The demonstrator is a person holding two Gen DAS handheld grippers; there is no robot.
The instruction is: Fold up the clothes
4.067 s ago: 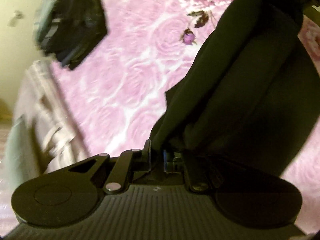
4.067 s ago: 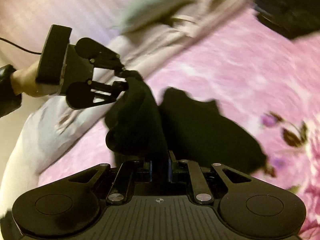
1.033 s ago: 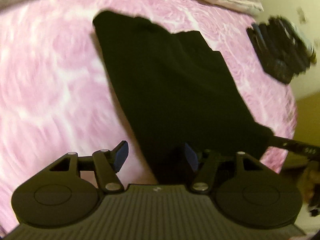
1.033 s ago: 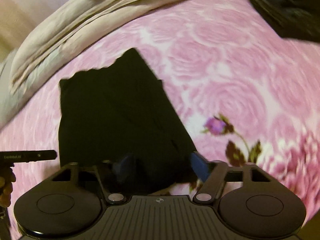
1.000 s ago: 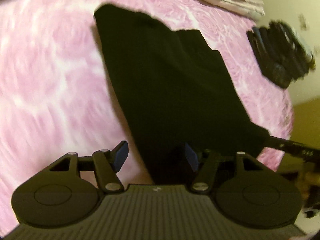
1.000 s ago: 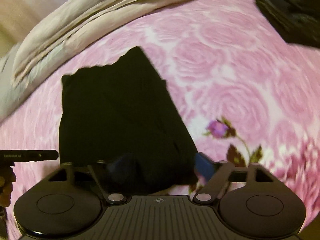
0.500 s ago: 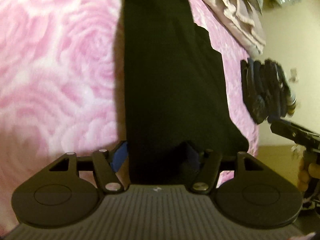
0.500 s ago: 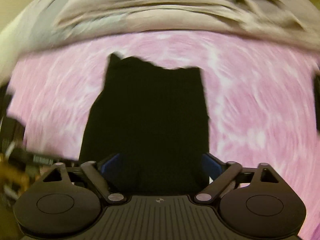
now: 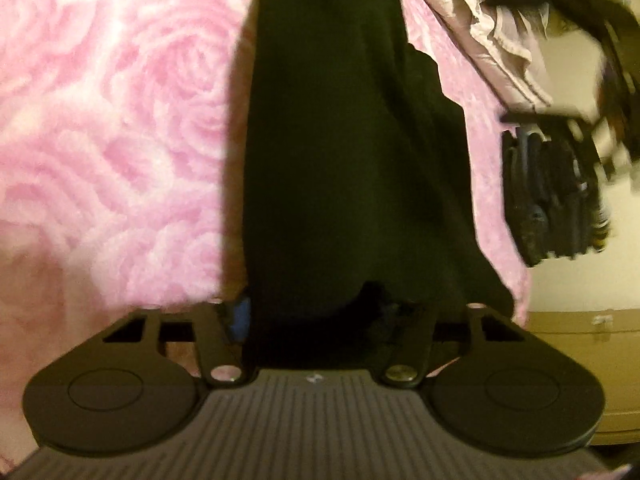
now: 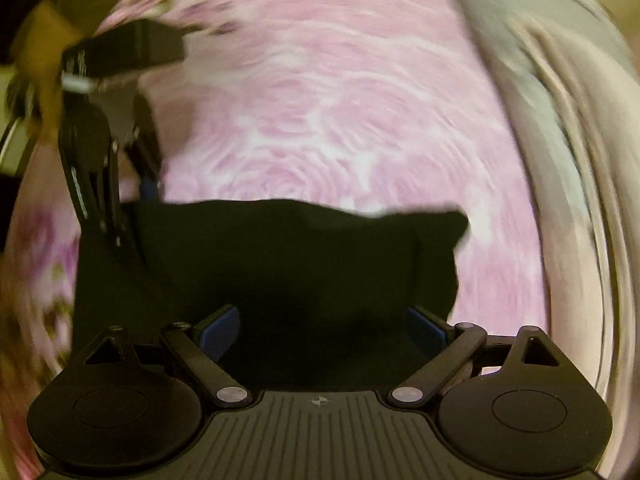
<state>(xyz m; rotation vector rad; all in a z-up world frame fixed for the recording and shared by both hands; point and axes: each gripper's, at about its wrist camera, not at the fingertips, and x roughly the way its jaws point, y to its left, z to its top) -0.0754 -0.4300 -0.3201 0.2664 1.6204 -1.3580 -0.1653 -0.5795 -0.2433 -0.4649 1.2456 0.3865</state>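
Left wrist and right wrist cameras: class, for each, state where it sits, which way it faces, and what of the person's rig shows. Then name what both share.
Left wrist: sits on the left gripper, facing along the black garment; own fingers flank it.
Right wrist: sits on the right gripper, facing across the garment; own open fingers and the left gripper show.
Shared: garment, pink rose blanket.

Garment (image 9: 344, 152) on bedspread (image 9: 120, 120), blanket (image 9: 492, 32) behind it, clothes pile (image 9: 552, 196) to its right
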